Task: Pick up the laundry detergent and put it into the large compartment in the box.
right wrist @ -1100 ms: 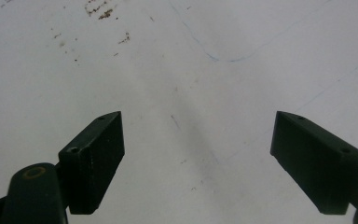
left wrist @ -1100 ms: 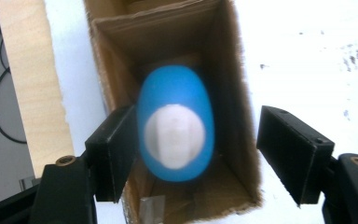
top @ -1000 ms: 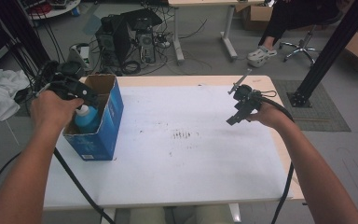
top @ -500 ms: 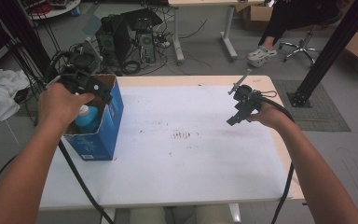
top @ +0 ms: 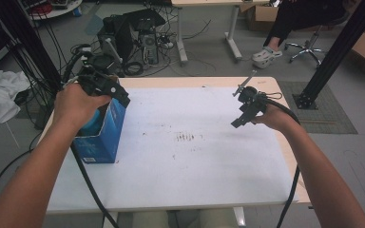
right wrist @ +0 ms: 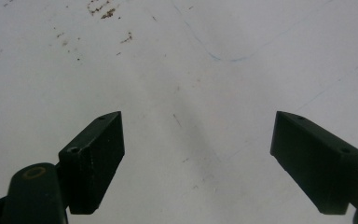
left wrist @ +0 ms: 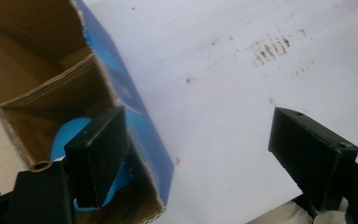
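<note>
Blue round object (left wrist: 67,133) is sitting inside the open blue carton (top: 105,130) at the table's left edge; looks light, smooth, probably slippery. I'm hovering the left gripper (left wrist: 205,154) there, jaws apart, straddling the carton wall. Right gripper (right wrist: 198,158) is hanging apart over bare table (top: 209,161).

No text, brand or number can be read. The blue box (top: 105,135) beside the left hand-held gripper (left wrist: 193,154) bears pale print on its side (too blurred to make out); the bench (top: 209,156) carries smudges, not letters.
</note>
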A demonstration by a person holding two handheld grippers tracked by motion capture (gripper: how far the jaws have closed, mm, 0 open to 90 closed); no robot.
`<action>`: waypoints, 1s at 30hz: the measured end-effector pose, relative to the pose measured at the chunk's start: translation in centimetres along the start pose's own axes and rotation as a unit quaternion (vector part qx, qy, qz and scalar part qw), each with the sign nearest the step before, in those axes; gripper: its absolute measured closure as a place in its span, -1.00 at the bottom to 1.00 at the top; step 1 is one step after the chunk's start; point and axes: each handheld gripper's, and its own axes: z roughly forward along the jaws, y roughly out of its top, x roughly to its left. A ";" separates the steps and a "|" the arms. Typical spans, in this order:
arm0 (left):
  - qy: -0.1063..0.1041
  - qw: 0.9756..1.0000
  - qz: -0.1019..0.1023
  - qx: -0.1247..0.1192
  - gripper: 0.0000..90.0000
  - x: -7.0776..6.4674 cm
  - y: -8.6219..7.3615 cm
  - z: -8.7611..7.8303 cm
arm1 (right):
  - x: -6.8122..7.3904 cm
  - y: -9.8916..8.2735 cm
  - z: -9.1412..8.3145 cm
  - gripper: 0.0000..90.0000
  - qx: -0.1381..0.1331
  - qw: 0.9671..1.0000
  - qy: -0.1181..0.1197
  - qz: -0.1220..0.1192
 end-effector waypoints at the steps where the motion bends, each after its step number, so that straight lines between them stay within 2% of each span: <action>1: -0.003 1.000 0.009 0.003 -0.55 -0.5 0.3 0.2 | 0.0 0.0 0.0 -0.62 0.000 1.000 0.000 0.000; 9: -0.020 0.999 0.049 0.013 -0.56 -2.6 1.2 1.4 | 0.0 0.0 0.1 -0.62 0.001 1.000 0.000 -0.001; 12: -0.024 0.998 0.057 0.016 -0.56 -3.1 1.4 1.8 | 0.1 0.0 0.1 -0.62 0.002 1.000 0.000 -0.001; 15: -0.031 0.996 0.077 0.024 -0.56 -4.2 2.0 2.7 | 0.1 0.0 -0.1 -0.61 -0.001 1.000 0.002 -0.001; 18: -0.033 0.995 0.089 0.028 -0.56 -4.8 2.4 3.4 | 0.1 0.0 -0.1 -0.61 -0.003 1.000 0.004 0.000; 22: -0.032 0.992 0.116 0.037 -0.55 -5.9 2.9 4.5 | -0.1 -0.1 0.0 -0.62 -0.001 1.000 0.004 0.002; 27: -0.049 0.987 0.147 0.044 -0.55 -7.1 3.2 5.5 | -0.3 -0.1 0.0 -0.62 -0.003 1.000 0.006 0.004; 28: -0.049 0.987 0.147 0.044 -0.55 -7.1 3.2 5.5 | -0.3 -0.1 0.0 -0.62 -0.003 1.000 0.006 0.004; 29: -0.055 0.985 0.157 0.050 -0.55 -7.5 3.2 6.0 | -0.4 -0.1 0.1 -0.62 -0.003 1.000 0.006 0.002; 30: -0.057 0.984 0.161 0.051 -0.55 -7.6 3.2 6.2 | -0.4 -0.1 0.1 -0.62 -0.001 1.000 0.006 0.004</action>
